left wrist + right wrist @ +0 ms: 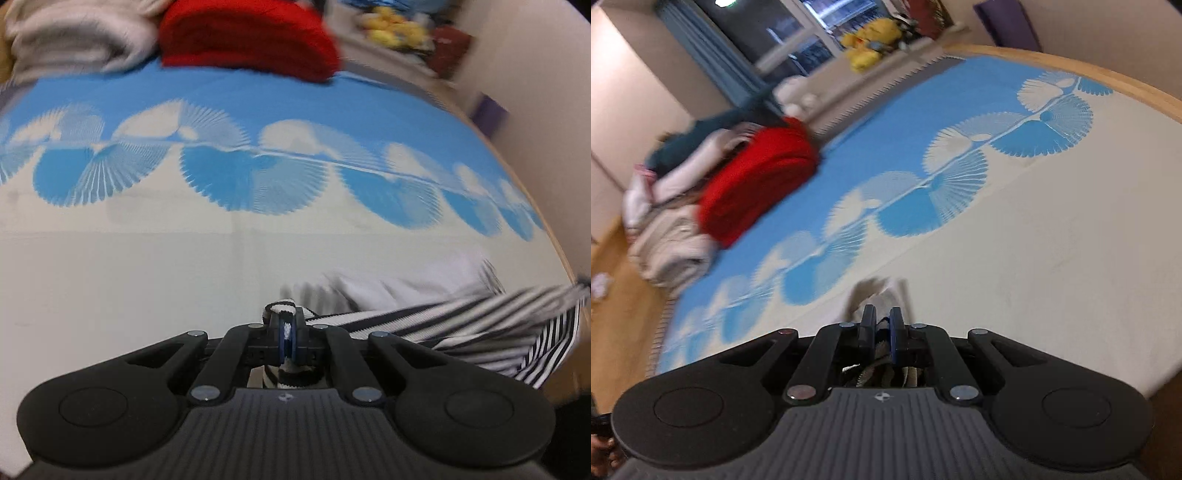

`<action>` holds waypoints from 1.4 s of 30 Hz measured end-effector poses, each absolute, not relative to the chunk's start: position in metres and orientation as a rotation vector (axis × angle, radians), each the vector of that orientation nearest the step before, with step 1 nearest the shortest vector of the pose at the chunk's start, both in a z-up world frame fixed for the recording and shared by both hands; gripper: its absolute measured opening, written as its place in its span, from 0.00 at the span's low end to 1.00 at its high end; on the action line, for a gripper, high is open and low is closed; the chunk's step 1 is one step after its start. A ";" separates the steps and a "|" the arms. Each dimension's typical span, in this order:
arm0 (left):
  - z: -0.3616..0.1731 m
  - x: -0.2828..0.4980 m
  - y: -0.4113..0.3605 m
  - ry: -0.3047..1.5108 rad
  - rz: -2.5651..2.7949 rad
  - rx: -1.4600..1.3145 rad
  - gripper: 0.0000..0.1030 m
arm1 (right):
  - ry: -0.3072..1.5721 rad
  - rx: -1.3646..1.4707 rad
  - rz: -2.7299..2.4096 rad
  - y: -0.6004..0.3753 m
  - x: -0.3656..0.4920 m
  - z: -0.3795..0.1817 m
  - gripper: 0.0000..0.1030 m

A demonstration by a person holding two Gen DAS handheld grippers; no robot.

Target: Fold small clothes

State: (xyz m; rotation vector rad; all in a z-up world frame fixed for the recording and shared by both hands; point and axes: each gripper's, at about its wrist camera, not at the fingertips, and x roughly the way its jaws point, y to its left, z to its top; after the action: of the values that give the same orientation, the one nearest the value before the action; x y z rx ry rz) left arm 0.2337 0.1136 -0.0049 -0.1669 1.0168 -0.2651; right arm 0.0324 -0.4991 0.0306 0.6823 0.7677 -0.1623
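A black-and-white striped garment (480, 328) stretches off to the right from my left gripper (286, 325), which is shut on a folded bit of its edge. The cloth hangs taut and blurred above the white part of the bed cover (147, 277). In the right wrist view my right gripper (882, 321) is shut on cloth too: a pale, blurred flap of the striped garment (875, 295) sticks out past the fingertips, and dark and light folds bunch behind the jaws. Both grippers are above the bed.
The blue-and-white fan-patterned cover (923, 192) spreads over the bed, with a wooden edge (1089, 70) at the far right. A folded red blanket (251, 37) and a pile of white bedding (74, 40) lie at the far side. Yellow plush toys (871, 40) sit by the window.
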 end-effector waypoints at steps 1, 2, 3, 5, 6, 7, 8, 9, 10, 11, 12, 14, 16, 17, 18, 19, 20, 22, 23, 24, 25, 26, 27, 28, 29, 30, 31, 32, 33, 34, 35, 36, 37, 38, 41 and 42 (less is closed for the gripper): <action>-0.018 0.251 0.119 1.024 -0.230 -0.233 0.09 | 0.779 0.703 -0.183 -0.502 0.057 0.019 0.07; -0.032 0.265 0.126 1.033 -0.198 -0.294 0.10 | 0.780 0.707 -0.218 -0.505 0.076 0.009 0.07; -0.047 0.278 0.134 1.067 -0.155 -0.354 0.11 | 0.771 0.698 -0.296 -0.507 0.094 -0.002 0.04; -0.061 0.289 0.145 1.124 -0.072 -0.412 0.16 | 0.791 0.702 -0.357 -0.513 0.114 -0.020 0.09; -0.061 0.291 0.149 1.125 -0.047 -0.411 0.25 | 0.798 0.702 -0.350 -0.515 0.118 -0.027 0.09; -0.057 0.291 0.155 1.108 -0.035 -0.410 0.39 | 0.805 0.689 -0.343 -0.514 0.119 -0.031 0.09; -0.054 0.289 0.161 1.084 -0.037 -0.416 0.46 | 0.813 0.669 -0.332 -0.512 0.118 -0.032 0.09; -0.051 0.286 0.167 1.057 -0.049 -0.420 0.50 | 0.818 0.645 -0.298 -0.509 0.118 -0.033 0.09; -0.049 0.282 0.168 1.046 -0.073 -0.414 0.50 | 0.832 0.610 -0.246 -0.505 0.118 -0.034 0.09; -0.048 0.277 0.166 1.040 -0.132 -0.393 0.50 | 0.842 0.575 -0.204 -0.501 0.118 -0.036 0.14; -0.050 0.274 0.162 1.049 -0.189 -0.370 0.52 | 0.852 0.540 -0.172 -0.497 0.115 -0.039 0.19; -0.056 0.266 0.145 1.100 -0.304 -0.279 0.58 | 0.887 0.513 -0.138 -0.493 0.110 -0.048 0.37; -0.062 0.257 0.123 1.139 -0.393 -0.124 0.69 | 0.954 0.492 -0.114 -0.492 0.107 -0.061 0.38; -0.064 0.253 0.114 1.143 -0.418 -0.054 0.72 | 0.990 0.472 -0.107 -0.490 0.106 -0.067 0.38; -0.066 0.249 0.108 1.144 -0.439 0.001 0.76 | 1.019 0.444 -0.101 -0.487 0.106 -0.071 0.38; -0.070 0.246 0.103 1.150 -0.457 0.051 0.78 | 1.035 0.426 -0.091 -0.485 0.105 -0.074 0.38; -0.074 0.243 0.098 1.163 -0.473 0.101 0.79 | 1.056 0.406 -0.077 -0.482 0.105 -0.078 0.38; -0.085 0.241 0.091 1.183 -0.442 0.213 0.79 | 1.089 0.349 -0.062 -0.475 0.110 -0.085 0.38; -0.089 0.240 0.085 1.177 -0.410 0.271 0.79 | 1.098 0.314 -0.058 -0.470 0.112 -0.087 0.39; -0.094 0.241 0.079 1.166 -0.392 0.320 0.79 | 1.104 0.280 -0.055 -0.466 0.115 -0.089 0.39; -0.097 0.241 0.074 1.156 -0.394 0.348 0.79 | 1.108 0.261 -0.054 -0.463 0.118 -0.091 0.39; -0.100 0.242 0.068 1.145 -0.405 0.374 0.79 | 1.111 0.252 -0.053 -0.460 0.121 -0.091 0.39; -0.102 0.243 0.062 1.126 -0.410 0.405 0.79 | 1.113 0.244 -0.051 -0.458 0.125 -0.093 0.39; -0.103 0.245 0.056 1.109 -0.410 0.433 0.79 | 1.112 0.235 -0.048 -0.455 0.129 -0.094 0.39; -0.104 0.248 0.052 1.085 -0.402 0.455 0.79 | 1.109 0.229 -0.047 -0.453 0.131 -0.094 0.39; -0.101 0.251 0.052 1.051 -0.380 0.457 0.75 | 1.101 0.219 -0.052 -0.451 0.135 -0.093 0.39; -0.093 0.257 0.051 0.991 -0.334 0.428 0.72 | 1.081 0.203 -0.067 -0.449 0.139 -0.092 0.39; -0.076 0.266 0.061 0.910 -0.265 0.318 0.72 | 1.047 0.190 -0.094 -0.449 0.143 -0.088 0.39; -0.057 0.273 0.082 0.831 -0.201 0.127 0.72 | 0.994 0.191 -0.138 -0.451 0.145 -0.082 0.39; -0.046 0.275 0.103 0.787 -0.158 -0.043 0.71 | 0.935 0.216 -0.186 -0.456 0.145 -0.075 0.39; -0.043 0.278 0.118 0.787 -0.141 -0.146 0.71 | 0.874 0.266 -0.230 -0.464 0.144 -0.067 0.39; -0.044 0.279 0.125 0.809 -0.139 -0.163 0.71 | 0.844 0.305 -0.245 -0.471 0.144 -0.064 0.39; -0.046 0.279 0.125 0.835 -0.139 -0.105 0.70 | 0.826 0.335 -0.252 -0.476 0.142 -0.061 0.39; -0.048 0.278 0.123 0.844 -0.142 -0.047 0.70 | 0.826 0.345 -0.250 -0.479 0.141 -0.061 0.39; -0.056 0.270 0.124 0.899 -0.230 -0.034 0.73 | 0.876 0.346 -0.195 -0.482 0.139 -0.067 0.39; -0.063 0.271 0.125 0.948 -0.277 -0.072 0.75 | 0.899 0.348 -0.168 -0.482 0.139 -0.069 0.39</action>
State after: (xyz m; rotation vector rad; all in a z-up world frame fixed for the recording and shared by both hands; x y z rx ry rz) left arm 0.2713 0.1245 -0.0631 -0.0720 0.9479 -0.2771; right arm 0.1388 -0.4816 -0.0692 0.3475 0.8987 -0.1683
